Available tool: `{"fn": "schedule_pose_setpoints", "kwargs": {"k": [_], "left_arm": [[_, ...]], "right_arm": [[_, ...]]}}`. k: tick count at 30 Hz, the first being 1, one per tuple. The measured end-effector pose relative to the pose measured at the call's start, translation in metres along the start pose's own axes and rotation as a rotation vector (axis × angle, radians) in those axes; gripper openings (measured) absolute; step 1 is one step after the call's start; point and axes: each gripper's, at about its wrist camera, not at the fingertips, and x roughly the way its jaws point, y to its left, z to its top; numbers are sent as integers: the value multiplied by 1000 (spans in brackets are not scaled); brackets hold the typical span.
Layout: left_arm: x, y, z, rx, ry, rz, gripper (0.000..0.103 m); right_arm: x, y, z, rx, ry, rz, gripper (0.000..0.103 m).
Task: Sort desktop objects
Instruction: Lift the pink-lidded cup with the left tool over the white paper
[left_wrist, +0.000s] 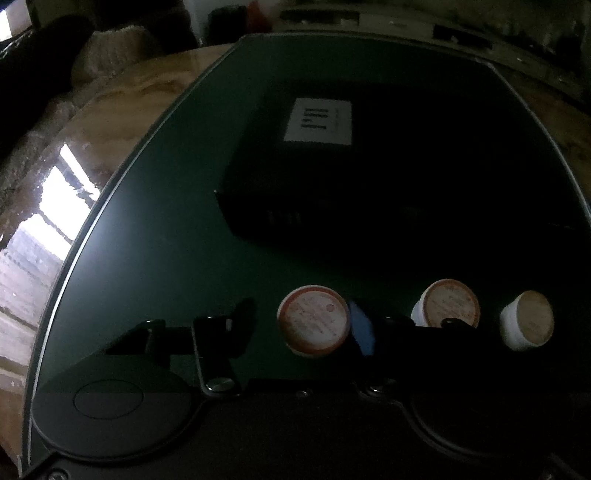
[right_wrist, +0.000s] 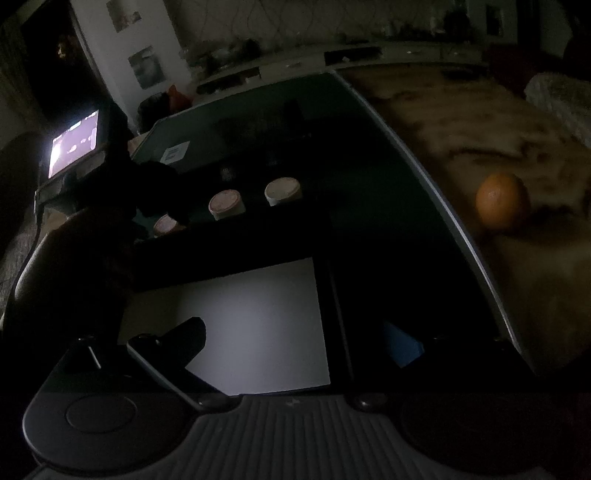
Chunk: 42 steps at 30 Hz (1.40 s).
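Caught the marbled desk (left_wrist: 122, 99) on the far left of the left wrist view, glare on its polish. Found a dark green mat (left_wrist: 177, 206) spread over it. Made out a black box (left_wrist: 332, 177) well back on the mat, with a white label (left_wrist: 319, 120) on its top. Kept the left tool (left_wrist: 300, 312) spread wide, low over the near part of the mat. Had the first cup (left_wrist: 314, 320) standing upright between its fingers, lid up, tight against the blue pad (left_wrist: 364, 332) on the right side, with a gap on the left. Spotted a second cup (left_wrist: 448, 304) just past that pad, and a third cup (left_wrist: 528, 319) beside it, farthest right, the two apart from each other. Too dark to read any lid.

Picked up a lit screen (right_wrist: 74, 147) at the far left of the right wrist view, on the back of the left tool's rig. Saw the three cups in a row beyond it. Held the right tool (right_wrist: 295, 339) wide too, gripping nothing, above a white sheet (right_wrist: 258, 325) on something flat and black. Could not tell whether the fingers touched it. Noted an orange (right_wrist: 502, 201) off the mat on the bare desk, far right, well apart from the cups.
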Motion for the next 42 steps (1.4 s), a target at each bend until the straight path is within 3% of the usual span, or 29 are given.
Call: {"fn": "schedule_pose_setpoints", "kwargs": {"k": [6, 17, 29, 37, 42], "left_arm": [[4, 0, -3, -3, 23, -17, 41], [1, 5, -4, -19, 24, -28, 41], [-57, 23, -2, -4, -24, -43, 41], [-115, 45, -39, 40, -33, -53, 41], [-116, 51, -75, 50, 35, -89, 41]], "right_arm": [[2, 0, 0, 4, 0, 4, 103], [2, -1, 1, 6, -5, -5, 103], [6, 1, 1, -17, -14, -35, 103], [3, -4, 1, -8, -34, -59, 103], [1, -6, 1, -6, -38, -62, 103]]}}
